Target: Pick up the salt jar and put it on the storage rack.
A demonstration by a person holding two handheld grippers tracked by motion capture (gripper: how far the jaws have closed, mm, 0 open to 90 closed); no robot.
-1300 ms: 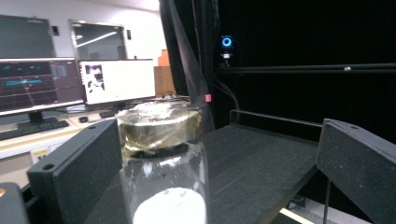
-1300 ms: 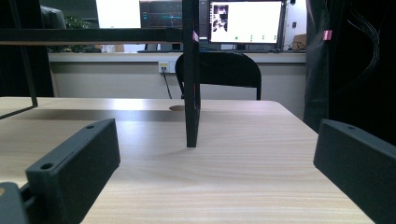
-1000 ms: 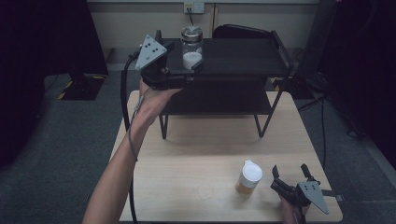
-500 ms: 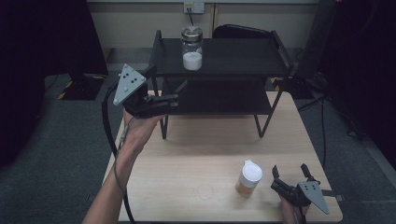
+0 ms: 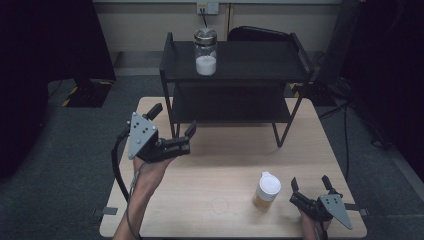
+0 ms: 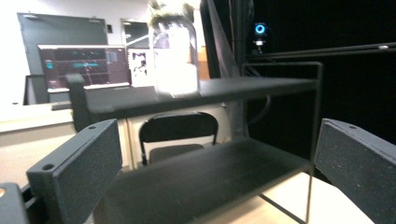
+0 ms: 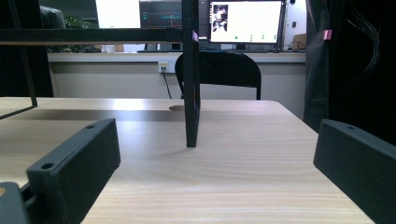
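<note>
A pale wooden table (image 5: 220, 175) fills the high view's middle, a black shelf rack (image 5: 235, 85) at its back. At left centre I hold my left gripper (image 5: 172, 131) released, empty, aimed toward the glass jar (image 5: 205, 51) atop the rack. At lower right, my right gripper (image 5: 310, 185) rests spread beside the small white-capped bottle (image 5: 266, 190), ready.

Each hand carries a black two-fingered tool. The left gripper (image 5: 172, 129) has a blocky black body topped by a grey three-cornered plate dotted with small dark holes, and a black cable loops from its rear along the bare forearm. The right gripper (image 5: 310, 186) bears a similar grey plate. Up close, the matte black fingers (image 6: 79, 172) are flat, speckled rectangular blocks, each with a small round hole near one corner.
</note>
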